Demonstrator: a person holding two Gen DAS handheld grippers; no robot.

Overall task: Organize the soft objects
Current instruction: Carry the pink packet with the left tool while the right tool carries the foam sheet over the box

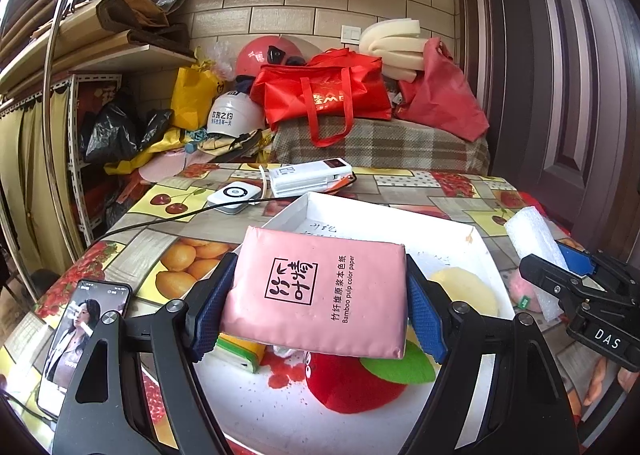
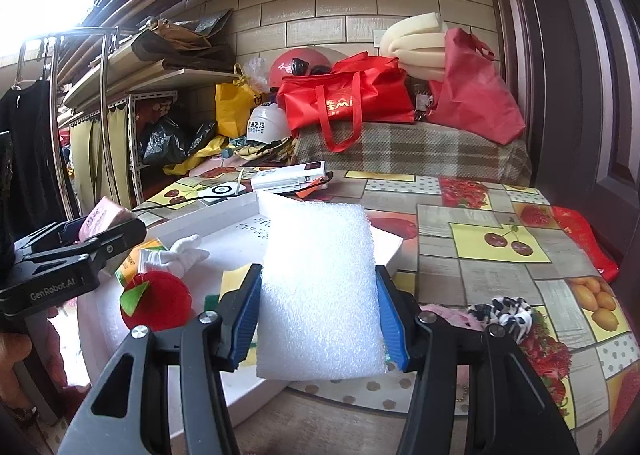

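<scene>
Pink tissue pack [image 1: 320,291] clamped between left gripper [image 1: 318,309] pads, held above white tray [image 1: 476,251]. White foam block [image 2: 320,287] pinched in right gripper [image 2: 316,315], over the tray's near right corner.

Glossy pink plastic-wrapped tissue pack [image 1: 320,291], rough white foam block [image 2: 320,287] at three o'clock, matt red felt apple [image 2: 156,301].
</scene>
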